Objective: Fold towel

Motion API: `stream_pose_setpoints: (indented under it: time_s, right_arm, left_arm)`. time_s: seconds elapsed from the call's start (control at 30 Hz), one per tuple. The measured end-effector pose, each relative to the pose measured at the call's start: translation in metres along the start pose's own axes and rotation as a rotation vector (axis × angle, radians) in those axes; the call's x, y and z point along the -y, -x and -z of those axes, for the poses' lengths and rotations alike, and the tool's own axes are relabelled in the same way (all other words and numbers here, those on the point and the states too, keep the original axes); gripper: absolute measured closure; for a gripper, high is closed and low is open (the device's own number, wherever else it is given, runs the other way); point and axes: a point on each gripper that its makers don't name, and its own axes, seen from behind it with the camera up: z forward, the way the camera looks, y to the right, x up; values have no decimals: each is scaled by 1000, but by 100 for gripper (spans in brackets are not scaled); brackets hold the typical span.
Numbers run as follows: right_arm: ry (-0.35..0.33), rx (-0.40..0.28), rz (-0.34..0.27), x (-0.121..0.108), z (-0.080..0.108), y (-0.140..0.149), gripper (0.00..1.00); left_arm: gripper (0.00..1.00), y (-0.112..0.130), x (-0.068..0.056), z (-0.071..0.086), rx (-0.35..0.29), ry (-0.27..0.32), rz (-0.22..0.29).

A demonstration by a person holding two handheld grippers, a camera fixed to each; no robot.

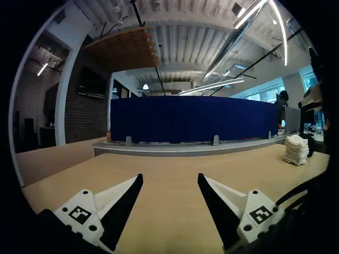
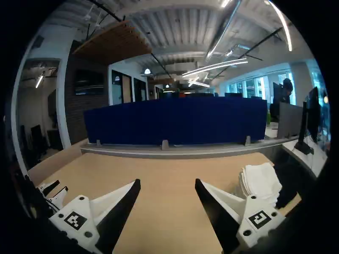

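A stack of folded white towels (image 1: 296, 149) stands at the far right of the light wooden table (image 1: 178, 169) in the left gripper view. In the right gripper view the same stack of towels (image 2: 260, 180) lies just beyond the right finger. My left gripper (image 1: 170, 180) is open above the bare wood, nothing between its fingers. My right gripper (image 2: 167, 184) is open too, over the table (image 2: 169, 173), holding nothing. The left gripper's fingertips (image 2: 53, 188) peek in at the lower left of the right gripper view.
A dark blue partition (image 1: 190, 118) on a grey rail closes off the table's far edge. A monitor (image 2: 311, 116) and a desk stand to the right of the table. A person (image 2: 287, 91) is behind the partition at far right. Brick wall (image 1: 84, 114) at left.
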Motion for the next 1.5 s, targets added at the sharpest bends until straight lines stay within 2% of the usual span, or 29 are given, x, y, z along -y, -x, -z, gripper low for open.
stream_pose_setpoints:
  time_s: [0.17,0.37,0.57,0.97,1.2,1.5]
  right_arm:
    - [13,-32,-10,-12,7,-12,0]
    - [64,-81,7,-43,17,-25,0]
    - [101,-124,16,-69,24,-21,0]
    - [167,-185,27,-120,19,33,0]
    - [150,-198,8,-123,11,73,0]
    - [193,-201,-16,-140,2,101,0]
  left_arm:
    - [4,0,0,1,0,0,-1]
    - [4,0,0,1,0,0,-1]
    - [4,1,1,1,0,0,-2]
    - [4,1,1,1,0,0,-2]
    - [4,1,1,2,0,0,-2]
    - [4,1,1,1,0,0,-2]
